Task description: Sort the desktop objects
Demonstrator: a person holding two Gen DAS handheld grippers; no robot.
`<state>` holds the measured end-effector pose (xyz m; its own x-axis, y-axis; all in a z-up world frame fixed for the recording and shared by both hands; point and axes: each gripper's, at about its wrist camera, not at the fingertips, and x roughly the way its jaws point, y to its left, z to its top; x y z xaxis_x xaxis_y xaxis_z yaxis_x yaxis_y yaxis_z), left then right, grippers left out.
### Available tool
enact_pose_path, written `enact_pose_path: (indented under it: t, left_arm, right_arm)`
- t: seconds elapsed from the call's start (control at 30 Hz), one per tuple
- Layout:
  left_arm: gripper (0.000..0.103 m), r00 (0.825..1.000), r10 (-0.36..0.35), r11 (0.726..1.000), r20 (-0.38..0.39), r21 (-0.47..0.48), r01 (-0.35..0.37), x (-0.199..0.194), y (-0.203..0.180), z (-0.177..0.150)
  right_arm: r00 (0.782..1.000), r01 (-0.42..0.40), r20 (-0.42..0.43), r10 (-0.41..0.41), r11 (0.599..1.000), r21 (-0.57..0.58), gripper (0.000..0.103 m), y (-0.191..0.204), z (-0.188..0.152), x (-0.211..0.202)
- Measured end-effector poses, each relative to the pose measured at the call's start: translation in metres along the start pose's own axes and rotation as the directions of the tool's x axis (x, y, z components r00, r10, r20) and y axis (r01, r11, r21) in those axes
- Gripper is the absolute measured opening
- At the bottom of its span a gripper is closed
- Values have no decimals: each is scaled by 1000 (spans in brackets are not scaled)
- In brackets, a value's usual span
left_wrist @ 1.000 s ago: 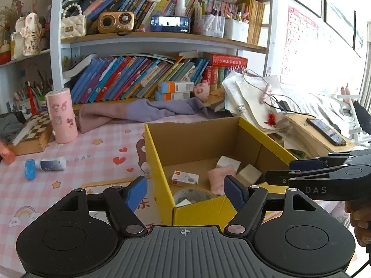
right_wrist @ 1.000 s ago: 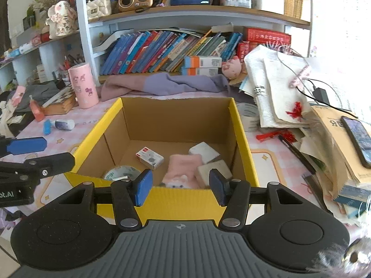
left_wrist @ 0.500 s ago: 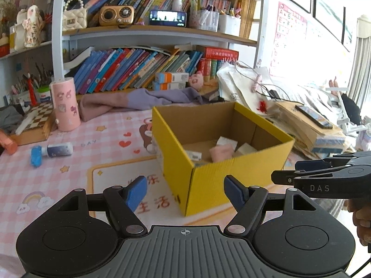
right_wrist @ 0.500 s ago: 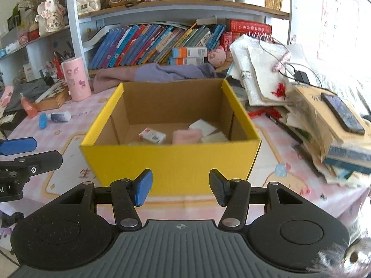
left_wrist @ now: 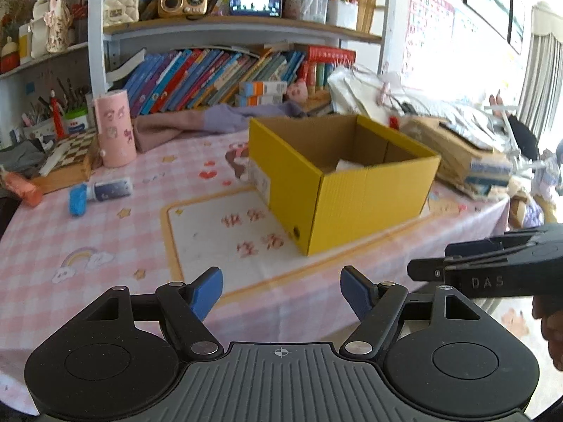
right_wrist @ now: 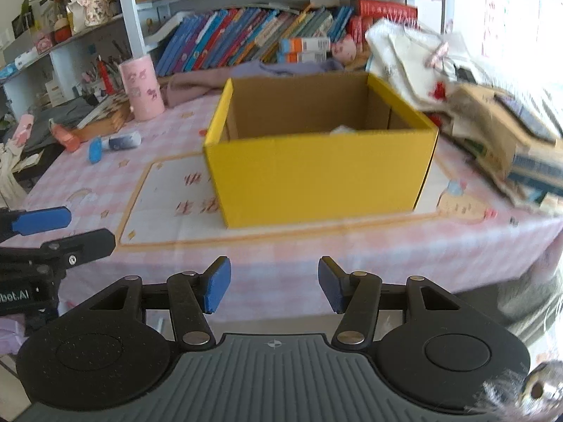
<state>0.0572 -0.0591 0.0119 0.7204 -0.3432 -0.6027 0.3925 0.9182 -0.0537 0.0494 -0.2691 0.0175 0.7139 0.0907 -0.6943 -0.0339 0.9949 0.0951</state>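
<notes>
Both grippers hang off the near edge of the table, nothing in either. Left gripper (left_wrist: 281, 290): blue pads apart, only tablecloth showing in the gap. Right gripper (right_wrist: 273, 286): pads also apart, slightly narrower gap, empty too. Each one shows in the other's view, the right at the far right edge of the left camera with part of a hand (left_wrist: 549, 320) under it, the left at the far left edge of the right camera. Yellow cardboard box (right_wrist: 320, 161) sits open-topped on the pink checked tablecloth (left_wrist: 105, 239), partly over the white printed mat (left_wrist: 218, 232), well ahead of both sets of fingers. From this low angle the inside is mostly hidden; a pale item (right_wrist: 343, 129) pokes above the front wall, can't tell what it is. Still loose on the cloth to the left of the box: a small bottle with blue cap (left_wrist: 100, 193) lying on its side, a pink cylindrical holder (left_wrist: 114, 128) upright behind it, an orange tube (left_wrist: 23, 188) near the left edge beside a checkerboard box (left_wrist: 67, 160). A pile of papers and books (right_wrist: 503, 133) sits right of the box. Bookshelf (left_wrist: 225, 70) at the back.
</notes>
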Motion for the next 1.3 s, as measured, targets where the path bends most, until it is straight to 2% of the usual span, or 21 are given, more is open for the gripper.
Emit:
enact_pose_path:
  t: [0.13,0.3,0.4,0.6,0.93,1.3]
  left_arm:
    - [76,1000,1,1000,-20,3,-1,-12,11,-12]
    - [77,999,19,1000,-37,0,-19,-25,26,-24]
    - [82,999,39,999,-37,0,-39,-33,35,-30]
    - [83,995,93,995,-27,-34,-94,-51,57,-40]
    - [83,983,183,976,-26,-115,-185,-74,90,-54]
    - [84,973,222,955,-56,-188,-229,-83,114,-65]
  right_arm:
    - [1000,-10,-18,10,1000,16,52,15,-11,-2]
    - [999,-45,-28,45,999,-23,52,43,-20,-3]
    - [997,-71,-35,70,997,-43,53,59,-22,-2]
    - [992,-120,-47,117,989,-81,53,88,-23,2]
    - [976,-216,-83,203,954,-209,54,142,-20,11]
    - [960,-277,-130,249,914,-296,56,176,-21,19]
